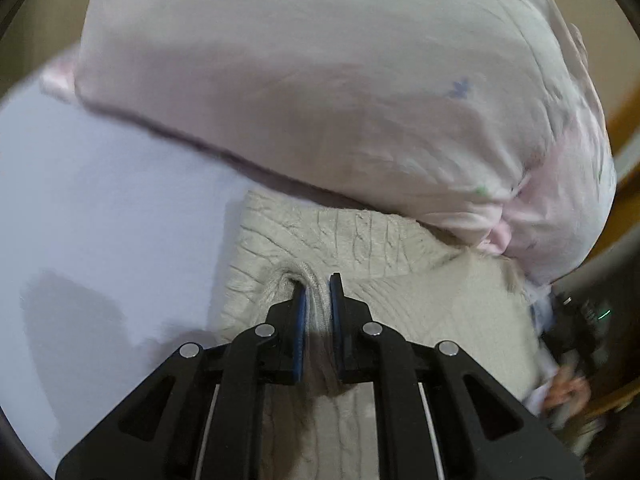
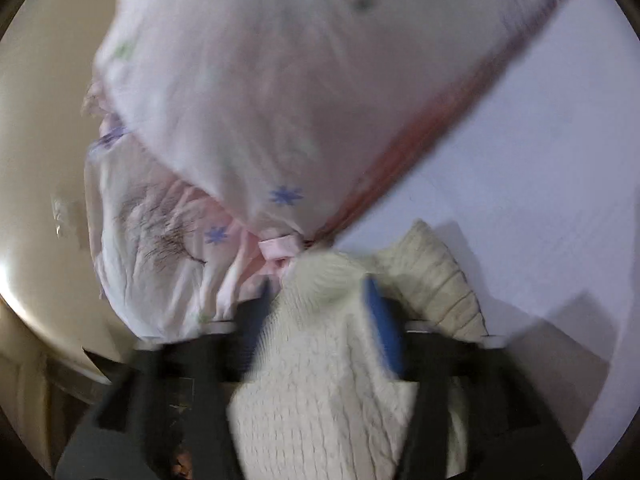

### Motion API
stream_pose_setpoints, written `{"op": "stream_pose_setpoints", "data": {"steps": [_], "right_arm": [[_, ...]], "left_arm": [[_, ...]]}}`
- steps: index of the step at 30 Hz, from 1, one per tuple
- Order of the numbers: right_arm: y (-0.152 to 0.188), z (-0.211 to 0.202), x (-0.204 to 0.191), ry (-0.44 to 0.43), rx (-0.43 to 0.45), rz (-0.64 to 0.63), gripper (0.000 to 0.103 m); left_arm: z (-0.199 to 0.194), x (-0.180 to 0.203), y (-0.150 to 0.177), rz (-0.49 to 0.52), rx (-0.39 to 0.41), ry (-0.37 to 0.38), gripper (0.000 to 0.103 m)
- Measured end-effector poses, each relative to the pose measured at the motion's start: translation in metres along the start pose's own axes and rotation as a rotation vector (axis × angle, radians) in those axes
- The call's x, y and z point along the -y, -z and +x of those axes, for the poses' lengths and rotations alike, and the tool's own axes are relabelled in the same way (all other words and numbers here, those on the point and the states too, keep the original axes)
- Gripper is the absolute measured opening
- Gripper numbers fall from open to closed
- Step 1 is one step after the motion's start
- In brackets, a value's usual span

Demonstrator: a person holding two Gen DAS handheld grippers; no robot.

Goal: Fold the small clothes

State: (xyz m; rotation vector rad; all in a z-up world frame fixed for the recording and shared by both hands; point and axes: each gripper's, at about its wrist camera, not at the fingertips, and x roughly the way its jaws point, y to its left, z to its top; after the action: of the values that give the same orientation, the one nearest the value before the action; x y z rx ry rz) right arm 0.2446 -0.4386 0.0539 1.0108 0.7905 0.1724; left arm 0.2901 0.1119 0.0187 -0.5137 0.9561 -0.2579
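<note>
A cream cable-knit garment [image 1: 360, 248] lies on the white table [image 1: 100, 200]. My left gripper [image 1: 318, 284] is shut on a pinched fold of its knit edge. In the right wrist view the same knit garment [image 2: 320, 360] bulges up between the blue-padded fingers [image 2: 382, 320] of my right gripper [image 2: 316, 292], which is shut on it; that frame is blurred. A pale pink garment with small blue and green flower prints [image 1: 340, 80] lies just beyond the knit and overlaps its far edge. It also shows in the right wrist view [image 2: 260, 100].
The white table continues at the right in the right wrist view [image 2: 540, 160]. The other gripper's body [image 1: 580, 320] and a hand [image 1: 568, 392] show at the right edge of the left wrist view. A beige floor or wall [image 2: 40, 120] lies past the table edge.
</note>
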Motion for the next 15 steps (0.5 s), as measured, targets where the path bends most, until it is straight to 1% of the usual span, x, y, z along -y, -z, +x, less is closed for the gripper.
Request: {"op": "stream_pose_setpoints", "data": {"steps": [1,2,3,4,5,6,7,9,11,12,13,15], "right_arm": [[0.001,-0.005,0.001,-0.034,0.005,-0.010,0.075],[0.002,-0.011,-0.001,-0.055,0.020,-0.035,0.079],[0.004,-0.018,-0.003,-0.071,0.047,-0.071,0.087],[0.007,-0.031,-0.004,-0.091,0.086,-0.107,0.092],[0.011,-0.040,-0.004,-0.113,0.116,-0.132,0.093],[0.013,-0.045,-0.003,-0.136,0.135,-0.150,0.094],[0.014,-0.048,-0.001,-0.146,0.135,-0.154,0.094],[0.015,-0.048,-0.002,-0.155,0.110,-0.157,0.094],[0.018,-0.049,-0.005,-0.143,0.098,-0.194,0.094],[0.023,-0.045,-0.011,-0.132,0.096,-0.211,0.094],[0.026,-0.046,-0.012,-0.128,0.091,-0.224,0.094],[0.032,-0.043,-0.016,-0.132,0.085,-0.231,0.094]], "left_arm": [[-0.010,-0.005,0.002,-0.018,0.024,0.052,0.018],[-0.020,-0.010,0.004,-0.020,0.049,0.085,0.032],[-0.030,-0.013,0.007,-0.014,0.081,0.084,0.046],[-0.044,-0.016,0.013,-0.001,0.125,0.030,0.073],[-0.051,-0.018,0.018,0.012,0.138,-0.002,0.076],[-0.055,-0.021,0.024,0.027,0.120,0.002,0.075],[-0.054,-0.025,0.033,0.032,0.068,0.017,0.075],[-0.050,-0.025,0.044,0.044,0.018,0.027,0.074],[-0.041,-0.024,0.053,0.059,-0.044,0.030,0.069],[-0.039,-0.023,0.057,0.059,-0.056,0.025,0.069],[-0.036,-0.023,0.059,0.062,-0.055,0.003,0.068],[-0.034,-0.024,0.058,0.038,-0.039,-0.016,0.064]]}}
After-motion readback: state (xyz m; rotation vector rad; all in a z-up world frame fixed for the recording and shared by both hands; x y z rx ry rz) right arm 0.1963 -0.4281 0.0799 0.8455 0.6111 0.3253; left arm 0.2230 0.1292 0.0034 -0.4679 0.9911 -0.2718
